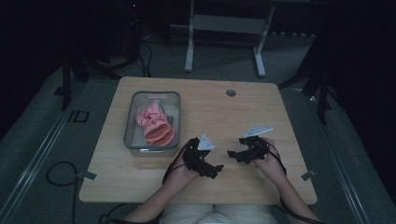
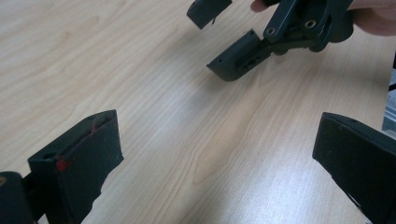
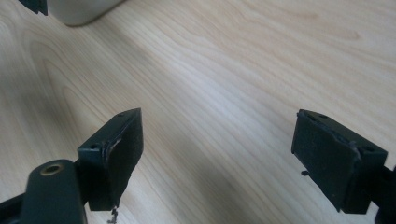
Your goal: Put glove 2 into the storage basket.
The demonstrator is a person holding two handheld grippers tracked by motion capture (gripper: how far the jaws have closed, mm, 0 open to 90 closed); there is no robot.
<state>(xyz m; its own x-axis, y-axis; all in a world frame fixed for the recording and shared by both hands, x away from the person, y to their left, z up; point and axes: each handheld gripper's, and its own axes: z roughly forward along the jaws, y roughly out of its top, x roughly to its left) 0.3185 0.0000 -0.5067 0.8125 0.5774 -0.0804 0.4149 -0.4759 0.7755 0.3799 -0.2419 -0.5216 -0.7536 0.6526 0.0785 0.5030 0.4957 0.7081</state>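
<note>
A clear plastic bin stands on the left part of the wooden table and holds a bunched pink fabric item. My left gripper hovers low over the table's front middle, just right of the bin, and is open and empty. My right gripper faces it from the right, also open and empty. In the left gripper view my own jaws spread wide over bare wood, with the right gripper a short way ahead. The right gripper stands wide open above the wood.
A corner of the bin shows at the top left of the right gripper view. A round cable hole sits near the table's far edge. A white desk frame stands beyond, and cables lie on the floor at left.
</note>
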